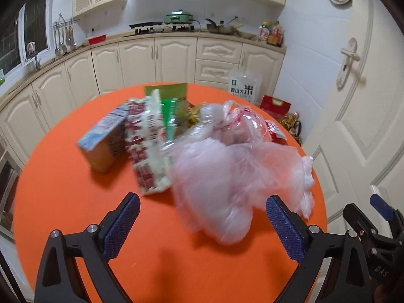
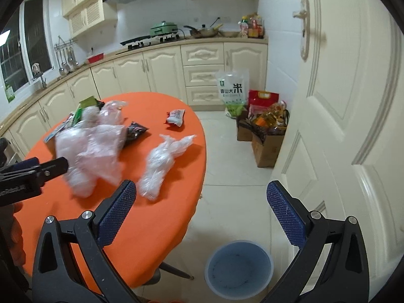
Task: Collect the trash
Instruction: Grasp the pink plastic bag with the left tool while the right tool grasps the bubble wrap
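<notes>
Left wrist view: the left hand-held gripper point(image 1: 203, 223) is wide open and holds nothing, just in front of a see-through bag point(image 1: 227, 176) on the orange worktop point(image 1: 63, 176).

Right wrist view: the right hand-held gripper point(image 2: 202, 212) is wide open and empty; a crumpled bag point(image 2: 161, 161) lies near the worktop's edge, a blue bin point(image 2: 238, 269) on the floor below.

Near strip of orange table point(image 1: 75, 202) bare, free to pass. Pink plastic bag point(image 1: 227, 176) blocks centre; boxes and packets point(image 1: 141, 136) crowd far-left. Floor right of table open, except blue bin point(image 2: 238, 269) near table edge.
</notes>
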`<state>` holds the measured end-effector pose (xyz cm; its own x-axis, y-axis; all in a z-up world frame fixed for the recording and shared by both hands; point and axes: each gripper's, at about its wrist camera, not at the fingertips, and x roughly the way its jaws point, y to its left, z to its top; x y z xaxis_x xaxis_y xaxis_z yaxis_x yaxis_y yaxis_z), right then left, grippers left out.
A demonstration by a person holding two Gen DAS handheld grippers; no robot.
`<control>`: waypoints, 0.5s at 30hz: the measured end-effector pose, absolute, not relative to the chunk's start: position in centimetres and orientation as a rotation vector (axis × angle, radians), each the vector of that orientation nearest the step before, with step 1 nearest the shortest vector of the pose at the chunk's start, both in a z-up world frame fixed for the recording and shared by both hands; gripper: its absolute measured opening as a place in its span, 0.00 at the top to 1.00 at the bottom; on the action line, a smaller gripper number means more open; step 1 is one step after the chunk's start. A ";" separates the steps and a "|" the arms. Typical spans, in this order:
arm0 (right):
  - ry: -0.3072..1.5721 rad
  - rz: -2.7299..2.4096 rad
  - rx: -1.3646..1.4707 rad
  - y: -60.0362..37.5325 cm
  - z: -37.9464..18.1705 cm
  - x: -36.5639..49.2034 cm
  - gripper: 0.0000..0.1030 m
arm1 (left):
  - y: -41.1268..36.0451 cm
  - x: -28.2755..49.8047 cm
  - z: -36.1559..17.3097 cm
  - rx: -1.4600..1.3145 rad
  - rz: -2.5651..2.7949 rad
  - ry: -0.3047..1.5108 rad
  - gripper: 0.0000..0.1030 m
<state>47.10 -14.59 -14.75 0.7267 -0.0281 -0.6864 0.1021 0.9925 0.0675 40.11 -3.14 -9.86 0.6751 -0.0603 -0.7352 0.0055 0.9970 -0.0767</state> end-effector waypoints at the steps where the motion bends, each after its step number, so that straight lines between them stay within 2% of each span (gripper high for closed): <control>1: 0.757 -0.062 0.112 -14.8 -15.0 47.6 0.00 | -3.4 41.4 -10.4 -0.065 -0.031 0.837 0.06; 4: 0.766 -0.036 0.118 -15.1 -15.7 48.8 0.00 | -3.7 43.6 -11.5 -0.075 -0.007 0.874 0.07; 7: 0.776 -0.008 0.105 -14.7 -16.3 50.0 0.00 | -3.4 44.8 -12.1 -0.104 -0.012 0.896 0.23; 9: 0.779 0.016 0.087 -14.2 -16.6 50.5 0.00 | -3.0 45.4 -12.3 -0.125 -0.036 0.901 0.35; 10: 0.780 0.022 0.076 -13.9 -16.6 50.8 0.00 | -2.7 45.5 -12.3 -0.131 -0.055 0.902 0.53; 11: 0.781 0.029 0.064 -13.5 -16.7 51.2 0.00 | -2.4 45.5 -12.3 -0.142 -0.077 0.905 0.61; 15: 0.800 0.043 0.001 -11.8 -17.3 52.7 0.00 | -0.9 44.3 -12.1 -0.115 -0.109 0.896 0.65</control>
